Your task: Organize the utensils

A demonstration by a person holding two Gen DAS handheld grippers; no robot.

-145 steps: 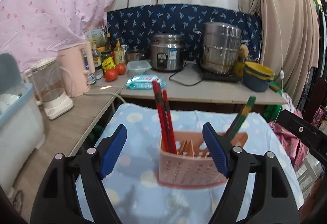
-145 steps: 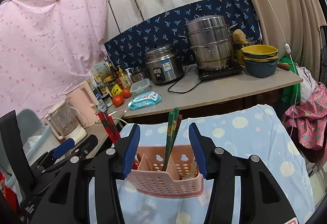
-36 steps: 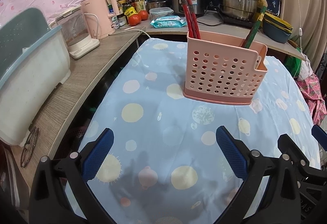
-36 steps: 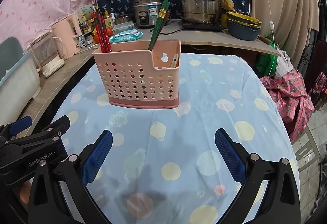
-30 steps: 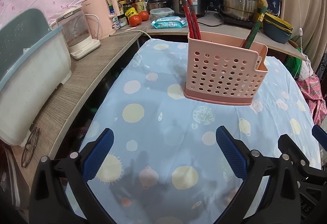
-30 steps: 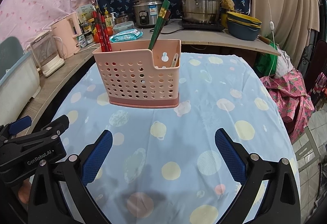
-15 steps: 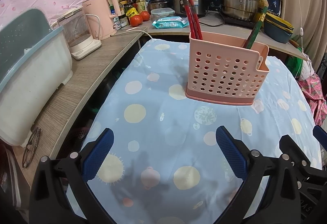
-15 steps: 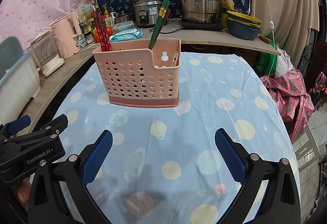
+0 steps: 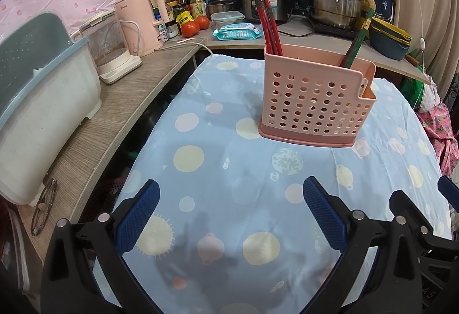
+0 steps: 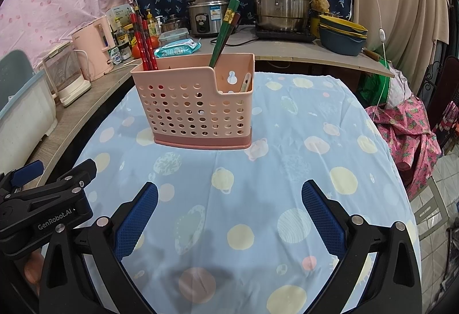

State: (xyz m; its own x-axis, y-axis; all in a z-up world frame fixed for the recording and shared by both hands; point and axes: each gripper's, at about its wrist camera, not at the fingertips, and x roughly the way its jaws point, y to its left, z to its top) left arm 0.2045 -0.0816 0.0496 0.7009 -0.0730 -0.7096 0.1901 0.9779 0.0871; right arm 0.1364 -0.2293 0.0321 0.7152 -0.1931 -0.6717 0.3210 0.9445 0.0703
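Observation:
A pink perforated utensil holder [image 9: 312,101] stands upright on the blue spotted tablecloth [image 9: 218,176]; it also shows in the right wrist view [image 10: 198,104]. Red chopsticks [image 9: 268,24] stand in its left end [image 10: 145,41]. Green chopsticks [image 9: 358,35] lean in its right part [image 10: 225,27]. A pale utensil [image 10: 245,83] sits in the low end compartment. My left gripper [image 9: 231,216] is open and empty, low over the cloth in front of the holder. My right gripper [image 10: 229,216] is open and empty beside it.
A wooden counter [image 9: 114,110] on the left carries a white-and-blue dish bin [image 9: 37,101], a blender jug [image 9: 109,50], a pink kettle [image 9: 143,21] and glasses [image 9: 43,208]. The back counter holds a rice cooker [image 10: 209,13], steamer pot [image 10: 281,4], bowls [image 10: 341,33] and wipes [image 10: 178,48].
Over the last second both grippers stay open and nearly still. Compared with 4.8 s ago, both have drawn back from the holder, which stands free on the cloth.

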